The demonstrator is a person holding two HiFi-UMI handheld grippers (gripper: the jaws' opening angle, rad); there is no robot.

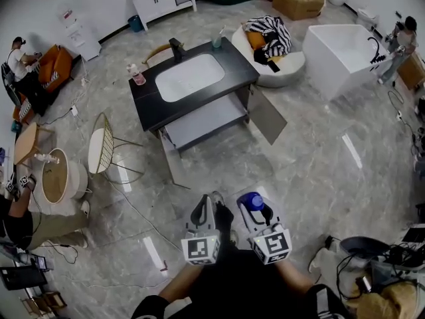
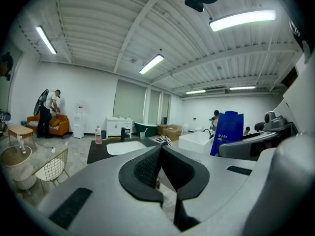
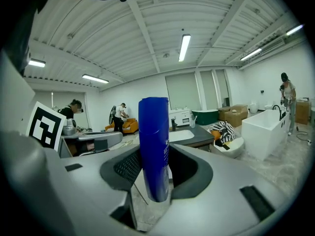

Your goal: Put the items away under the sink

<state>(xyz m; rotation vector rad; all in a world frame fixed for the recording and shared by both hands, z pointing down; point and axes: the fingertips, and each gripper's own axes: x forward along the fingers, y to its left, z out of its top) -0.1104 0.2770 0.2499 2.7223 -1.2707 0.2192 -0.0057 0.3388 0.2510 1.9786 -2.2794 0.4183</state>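
Stock in transit: one tall blue plastic bottle [image 3: 153, 136], gripped upright in my right tool [image 1: 257, 209], well short of the open black-topped sink cabinet [image 1: 149, 103]; left tool [image 2: 160, 150] closed, empty; small pink bottle [image 1: 137, 75] on its worktop unstowed, I judge.

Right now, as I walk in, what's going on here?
A person holds a claw in each hand, facing a black vanity with a white basin. The right claw is clamped on a blue bottle, held upright; the left claw is shut and empty. The cabinet doors under the sink stand open. A pink bottle and a cup sit on the countertop. Nothing is put away yet.
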